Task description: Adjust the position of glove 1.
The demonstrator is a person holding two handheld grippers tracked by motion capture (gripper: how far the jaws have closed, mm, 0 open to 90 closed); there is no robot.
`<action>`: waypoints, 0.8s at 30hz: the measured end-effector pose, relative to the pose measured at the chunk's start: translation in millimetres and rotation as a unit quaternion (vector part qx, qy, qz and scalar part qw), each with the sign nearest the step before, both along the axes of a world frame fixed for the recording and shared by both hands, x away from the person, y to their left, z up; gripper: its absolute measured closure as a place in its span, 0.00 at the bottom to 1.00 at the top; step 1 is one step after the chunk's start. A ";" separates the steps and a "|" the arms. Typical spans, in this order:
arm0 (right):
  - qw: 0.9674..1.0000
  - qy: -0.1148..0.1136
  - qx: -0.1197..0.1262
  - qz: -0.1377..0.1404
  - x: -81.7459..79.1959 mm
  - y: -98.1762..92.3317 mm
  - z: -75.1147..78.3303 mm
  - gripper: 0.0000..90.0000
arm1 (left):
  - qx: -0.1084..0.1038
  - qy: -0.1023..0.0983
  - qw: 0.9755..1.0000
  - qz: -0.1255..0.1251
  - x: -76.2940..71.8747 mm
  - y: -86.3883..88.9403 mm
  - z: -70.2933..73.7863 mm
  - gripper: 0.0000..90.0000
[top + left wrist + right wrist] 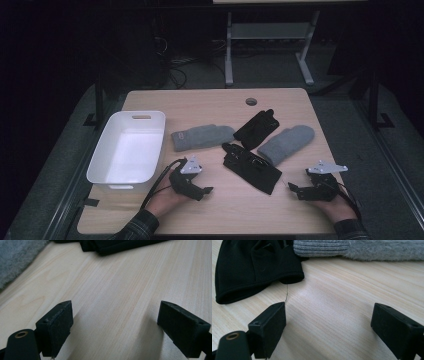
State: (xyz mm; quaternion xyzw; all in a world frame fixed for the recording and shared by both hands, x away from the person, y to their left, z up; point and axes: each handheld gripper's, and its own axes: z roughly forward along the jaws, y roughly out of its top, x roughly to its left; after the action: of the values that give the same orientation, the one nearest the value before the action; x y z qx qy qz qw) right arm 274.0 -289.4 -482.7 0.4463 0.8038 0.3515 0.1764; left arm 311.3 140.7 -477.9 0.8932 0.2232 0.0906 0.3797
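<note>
With both the left tongs (pixel 209 190) and right tongs (pixel 291 188) wide open and empty, slide them forward to the flat black fabric glove (pixel 251 167) lying between and just ahead, pinching its cuff low against the wooden tabletop (pixel 235 210).

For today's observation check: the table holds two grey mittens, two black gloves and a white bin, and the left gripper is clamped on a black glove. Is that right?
Not quite. The left gripper holds nothing: the left gripper view shows its jaws wide apart over bare table. The rest stands.
</note>
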 end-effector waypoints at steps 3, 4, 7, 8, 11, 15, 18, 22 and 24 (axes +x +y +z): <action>1.000 0.000 0.000 0.000 0.1 0.0 0.0 0.14 | 0.006 0.000 1.000 -0.001 0.8 -0.3 1.0 0.15; 1.000 0.000 0.000 0.000 0.1 0.0 0.0 0.14 | 0.003 0.001 1.000 0.000 0.9 -1.1 1.1 0.15; 1.000 0.000 0.000 0.000 0.0 0.1 0.0 0.14 | 0.003 0.001 1.000 0.000 1.2 -1.4 1.3 0.16; 1.000 0.000 0.000 0.000 0.0 0.0 0.0 0.14 | 0.005 0.001 1.000 -0.001 1.7 -1.4 1.7 0.16; 1.000 0.000 0.000 0.000 0.1 0.0 0.0 0.14 | 0.019 0.005 1.000 0.000 3.8 -2.1 4.8 0.20; 1.000 0.000 0.000 0.000 0.1 0.0 0.0 0.14 | 0.030 0.007 1.000 0.006 7.7 -5.4 10.5 0.21; 1.000 0.000 -0.001 0.000 0.0 0.0 0.1 0.14 | 0.020 0.010 1.000 0.014 11.5 -6.0 15.1 0.21; 1.000 0.000 -0.002 0.001 0.1 -0.2 0.1 0.14 | 0.015 0.014 1.000 0.022 17.5 -6.2 22.0 0.22; 1.000 -0.001 -0.002 0.001 0.1 -0.2 0.0 0.14 | 0.014 0.012 1.000 0.025 19.5 -6.6 24.1 0.22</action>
State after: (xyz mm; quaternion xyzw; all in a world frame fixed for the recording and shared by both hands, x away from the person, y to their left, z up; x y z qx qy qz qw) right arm 274.1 -289.6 -482.7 0.4446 0.8050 0.3506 0.1772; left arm 330.8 134.1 -453.8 0.8935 0.2489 0.0923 0.3622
